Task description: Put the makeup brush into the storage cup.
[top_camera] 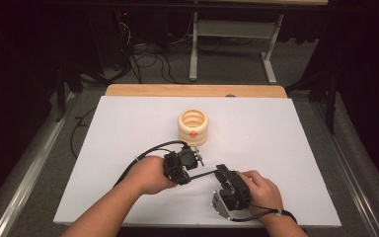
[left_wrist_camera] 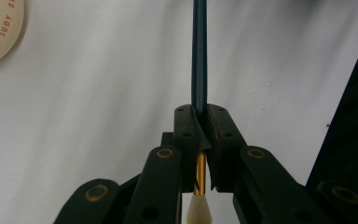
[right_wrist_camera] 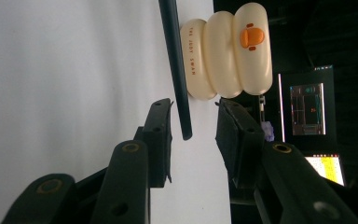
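We see the left claw [left_wrist_camera: 200,135] clamped on a slender dark paintbrush [left_wrist_camera: 199,56], its tip between the right claw's [right_wrist_camera: 193,135] parted jaws, beside a ribbed cream holder [top_camera: 193,126].

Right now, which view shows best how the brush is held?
The left gripper view: the left hand-held gripper is shut on the brush, with a gold ferrule and white tip behind the jaws. The right gripper view shows the handle's end between open jaws. The high view shows a thin dark line between the grippers.
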A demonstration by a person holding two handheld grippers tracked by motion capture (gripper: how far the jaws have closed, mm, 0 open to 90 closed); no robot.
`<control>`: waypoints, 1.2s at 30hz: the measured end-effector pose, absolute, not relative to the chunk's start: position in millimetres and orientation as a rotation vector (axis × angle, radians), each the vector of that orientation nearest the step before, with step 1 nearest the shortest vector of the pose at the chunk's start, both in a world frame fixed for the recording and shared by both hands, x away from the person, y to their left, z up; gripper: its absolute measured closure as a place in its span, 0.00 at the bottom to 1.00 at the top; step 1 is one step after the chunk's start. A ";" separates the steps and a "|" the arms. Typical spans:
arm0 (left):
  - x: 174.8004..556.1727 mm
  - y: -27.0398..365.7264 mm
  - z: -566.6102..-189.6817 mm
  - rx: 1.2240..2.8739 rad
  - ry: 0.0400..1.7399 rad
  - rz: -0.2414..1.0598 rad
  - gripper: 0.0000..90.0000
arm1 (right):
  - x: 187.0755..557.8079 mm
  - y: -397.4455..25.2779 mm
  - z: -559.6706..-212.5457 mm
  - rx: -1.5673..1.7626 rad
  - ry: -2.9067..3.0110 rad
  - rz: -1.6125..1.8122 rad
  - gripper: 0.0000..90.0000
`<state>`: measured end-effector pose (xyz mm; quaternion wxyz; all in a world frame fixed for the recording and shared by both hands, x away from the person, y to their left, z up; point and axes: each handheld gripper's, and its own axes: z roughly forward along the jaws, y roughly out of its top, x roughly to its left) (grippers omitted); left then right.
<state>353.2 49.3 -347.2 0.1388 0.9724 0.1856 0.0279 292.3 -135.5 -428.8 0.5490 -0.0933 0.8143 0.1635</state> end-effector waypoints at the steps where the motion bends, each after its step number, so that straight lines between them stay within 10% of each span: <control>1: 353.2 48.7 -347.0 2.813 0.533 0.081 0.93 | 292.1 -135.4 -429.0 -0.225 1.928 0.387 0.76; 36: 351.8 46.0 -346.2 2.817 0.512 0.082 0.93 | 290.9 -132.5 -430.4 -0.256 1.942 0.374 0.91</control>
